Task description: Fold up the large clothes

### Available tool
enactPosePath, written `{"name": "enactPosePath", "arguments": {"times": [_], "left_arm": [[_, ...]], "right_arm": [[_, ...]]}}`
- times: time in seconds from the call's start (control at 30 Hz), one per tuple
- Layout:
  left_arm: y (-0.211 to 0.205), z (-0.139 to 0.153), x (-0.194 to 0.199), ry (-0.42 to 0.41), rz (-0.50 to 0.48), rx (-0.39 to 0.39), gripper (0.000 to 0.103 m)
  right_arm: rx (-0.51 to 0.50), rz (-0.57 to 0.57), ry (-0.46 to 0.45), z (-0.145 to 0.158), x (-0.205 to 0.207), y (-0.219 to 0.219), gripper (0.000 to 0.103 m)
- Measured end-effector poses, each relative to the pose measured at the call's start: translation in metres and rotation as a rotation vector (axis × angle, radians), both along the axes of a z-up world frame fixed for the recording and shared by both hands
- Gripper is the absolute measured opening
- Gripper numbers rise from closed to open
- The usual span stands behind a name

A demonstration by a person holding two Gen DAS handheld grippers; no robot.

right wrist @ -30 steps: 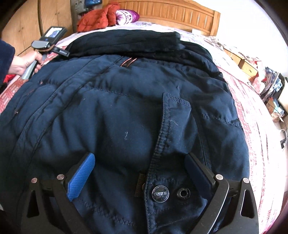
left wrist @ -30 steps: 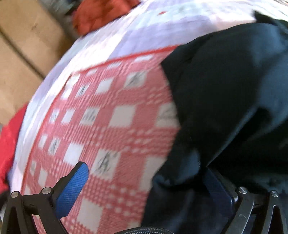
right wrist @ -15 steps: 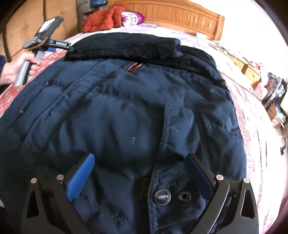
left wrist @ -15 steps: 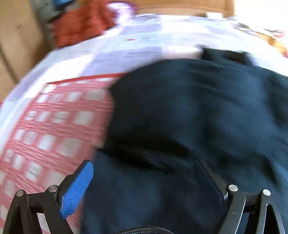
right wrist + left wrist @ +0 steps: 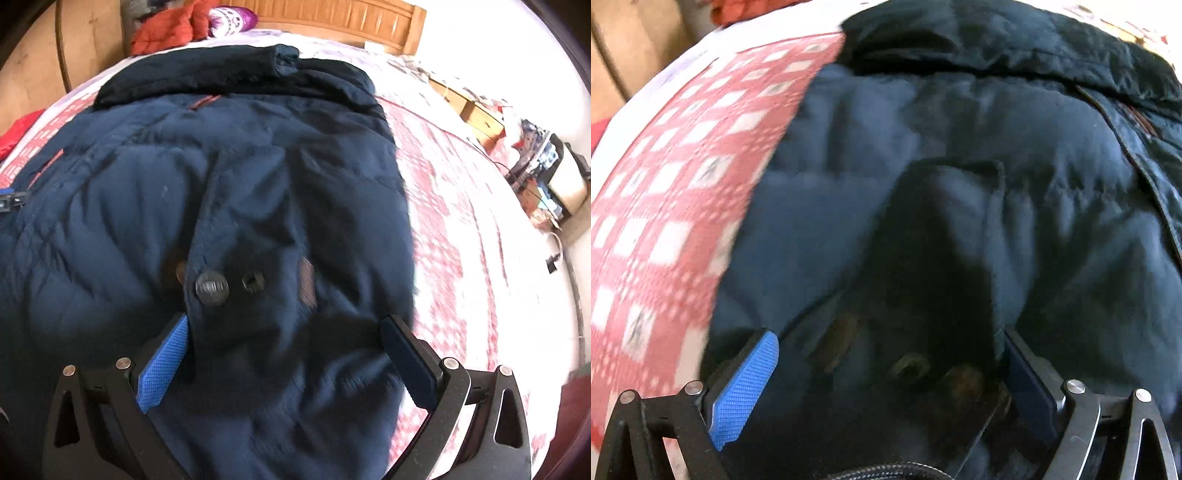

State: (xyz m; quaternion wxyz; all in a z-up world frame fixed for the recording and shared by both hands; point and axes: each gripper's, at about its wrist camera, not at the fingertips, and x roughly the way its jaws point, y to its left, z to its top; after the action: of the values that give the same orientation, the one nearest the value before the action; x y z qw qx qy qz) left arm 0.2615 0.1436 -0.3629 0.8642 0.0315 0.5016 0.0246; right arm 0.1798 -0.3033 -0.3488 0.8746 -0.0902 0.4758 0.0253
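A large navy padded jacket [image 5: 155, 206] lies spread on a bed with a red and white checked cover [image 5: 461, 229]; a dark sleeve [image 5: 192, 74] is folded across its top. It fills the left wrist view [image 5: 979, 177] too. My left gripper [image 5: 886, 373] is open, low over the jacket's left hem near some snaps [image 5: 908, 365]. My right gripper [image 5: 284, 350] is open, low over the jacket's right hem just below a metal snap button [image 5: 211, 287]. Neither holds cloth.
Red clothing [image 5: 166, 29] and a purple patterned item [image 5: 232, 16] lie by the wooden headboard [image 5: 332, 18]. A wooden wall [image 5: 33, 55] runs along the left of the bed. Cluttered furniture [image 5: 546, 173] stands to the right. The checked cover [image 5: 665, 177] lies left of the jacket.
My left gripper has swung from the jacket's top edge down to its lower left part. My right gripper has moved back and right along the hem; the snap button now sits farther ahead.
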Motion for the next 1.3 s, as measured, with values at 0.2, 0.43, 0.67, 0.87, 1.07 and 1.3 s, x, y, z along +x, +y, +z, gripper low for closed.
{"name": "enactPosePath", "arguments": {"times": [0.2, 0.43, 0.67, 0.87, 1.07, 1.3], "left_arm": [[0.013, 0.000, -0.046, 0.036, 0.010, 0.014, 0.096], [0.045, 0.003, -0.113, 0.051, 0.072, 0.028, 0.096], [0.066, 0.014, -0.166, 0.073, 0.102, 0.010, 0.096], [0.063, 0.024, -0.207, 0.108, 0.057, 0.054, 0.096], [0.063, 0.002, -0.220, 0.184, 0.043, 0.090, 0.096], [0.070, -0.011, -0.205, 0.151, 0.097, 0.111, 0.096]], "right_arm": [[-0.035, 0.004, 0.007, 0.003, -0.030, 0.005, 0.103], [-0.007, -0.218, 0.050, 0.005, -0.092, -0.049, 0.103], [-0.099, -0.226, 0.062, 0.023, -0.157, -0.050, 0.103], [-0.116, -0.182, 0.119, 0.026, -0.202, -0.031, 0.103], [-0.126, -0.182, 0.150, 0.010, -0.211, -0.019, 0.103], [-0.090, -0.270, 0.114, 0.004, -0.173, -0.032, 0.103]]}}
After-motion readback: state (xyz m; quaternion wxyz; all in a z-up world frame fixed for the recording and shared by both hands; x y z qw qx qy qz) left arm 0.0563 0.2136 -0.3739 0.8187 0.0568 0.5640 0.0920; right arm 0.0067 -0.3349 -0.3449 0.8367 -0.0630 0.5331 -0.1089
